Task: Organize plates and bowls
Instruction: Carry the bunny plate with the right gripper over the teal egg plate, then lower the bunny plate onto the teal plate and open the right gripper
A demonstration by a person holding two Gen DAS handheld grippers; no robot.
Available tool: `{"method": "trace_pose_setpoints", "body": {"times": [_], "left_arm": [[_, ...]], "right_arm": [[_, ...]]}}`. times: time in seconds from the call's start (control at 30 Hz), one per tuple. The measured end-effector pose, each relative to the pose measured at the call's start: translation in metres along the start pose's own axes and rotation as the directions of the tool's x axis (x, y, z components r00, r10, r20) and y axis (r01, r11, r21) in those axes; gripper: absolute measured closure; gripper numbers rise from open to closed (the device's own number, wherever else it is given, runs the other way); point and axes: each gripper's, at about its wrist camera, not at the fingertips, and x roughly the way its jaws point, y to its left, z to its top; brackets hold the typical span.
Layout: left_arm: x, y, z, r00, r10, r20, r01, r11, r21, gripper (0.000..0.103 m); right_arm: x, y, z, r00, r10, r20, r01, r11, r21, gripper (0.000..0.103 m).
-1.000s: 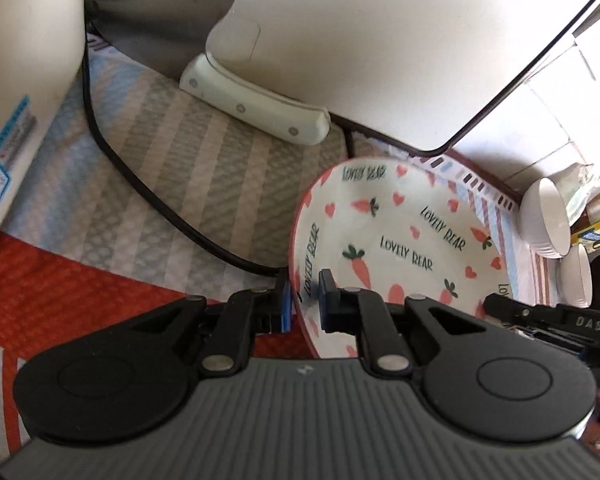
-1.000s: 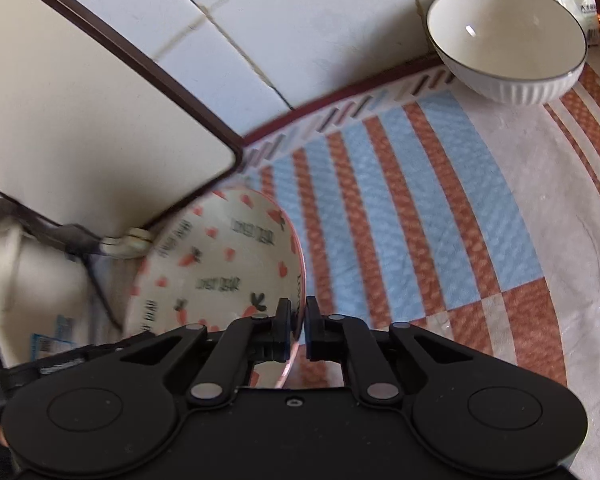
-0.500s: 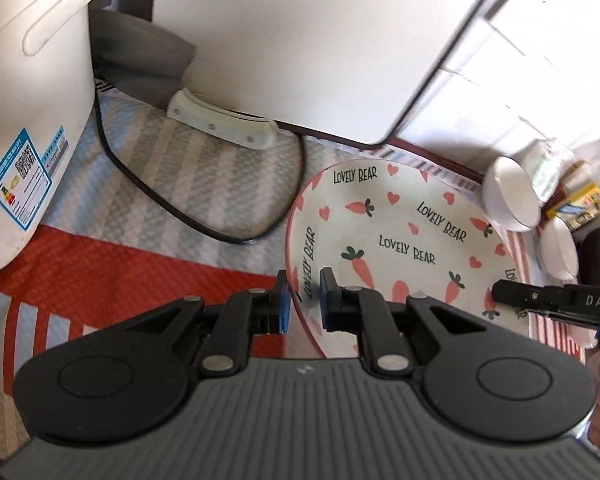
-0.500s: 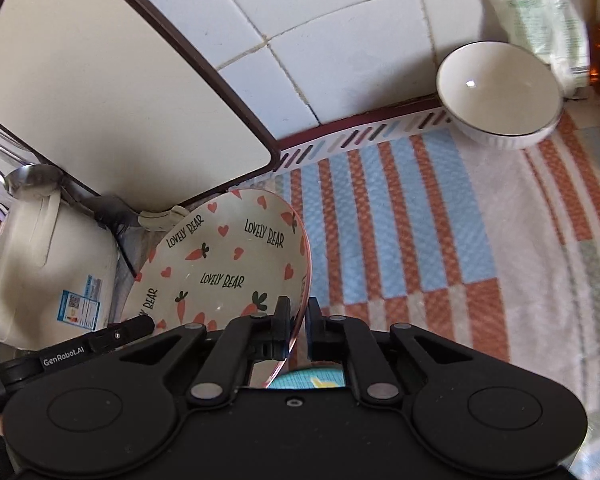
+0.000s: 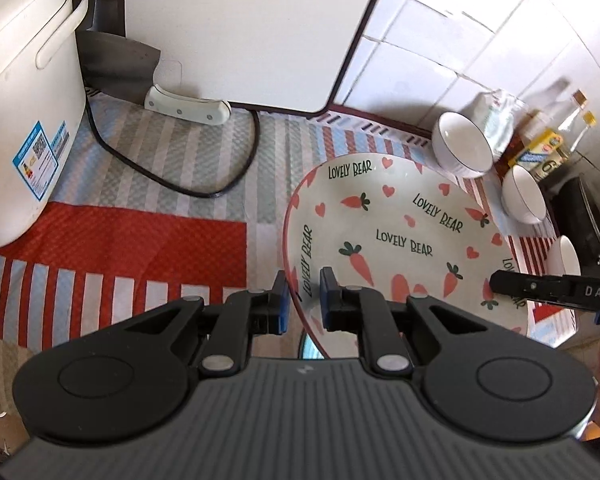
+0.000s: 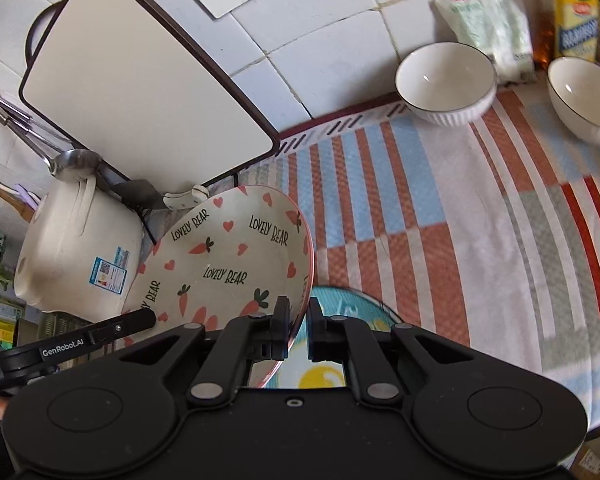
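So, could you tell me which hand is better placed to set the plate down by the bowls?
The right. Both tongs, left and right, are shut on opposite rims of the plate, but the right grips the rim nearer the bowls, with bare cloth ahead.

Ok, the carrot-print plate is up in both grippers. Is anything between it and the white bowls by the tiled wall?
Nothing visible stands in the way. The carrot-print ceramic plate is clamped at opposite rims by the left gripper and right gripper. Between it and the two white ribbed bowls lies only bare striped tablecloth.
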Motion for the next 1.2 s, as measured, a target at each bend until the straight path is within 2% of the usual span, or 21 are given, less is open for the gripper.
{"method": "trace_pose_setpoints", "body": {"times": [0.17, 0.53, 0.93, 1.2], "left_arm": [[-0.006, -0.011, -0.015, 1.0, -0.007, -0.021, 0.006, 1.0, -0.017, 0.09], [-0.011, -0.03, -0.037, 0.998, 0.005, -0.066, 0.0, 0.997, 0.079, 0.09], [0.015, -0.029, -0.06, 0.989, 0.02, -0.145, -0.007, 0.996, 0.085, 0.09], [0.037, -0.029, -0.072, 0.982, 0.025, -0.187, -0.01, 0.997, 0.081, 0.089]], "right_arm": [[-0.017, -0.006, -0.016, 1.0, -0.006, 0.005, 0.006, 1.0, 0.008, 0.091], [-0.035, -0.027, -0.051, 1.0, 0.007, 0.01, -0.008, 0.996, 0.088, 0.091], [-0.023, -0.044, -0.08, 0.999, -0.029, -0.026, 0.032, 0.991, 0.132, 0.091], [-0.009, -0.056, -0.086, 0.994, -0.058, -0.097, 0.069, 0.992, 0.11, 0.09]]}}
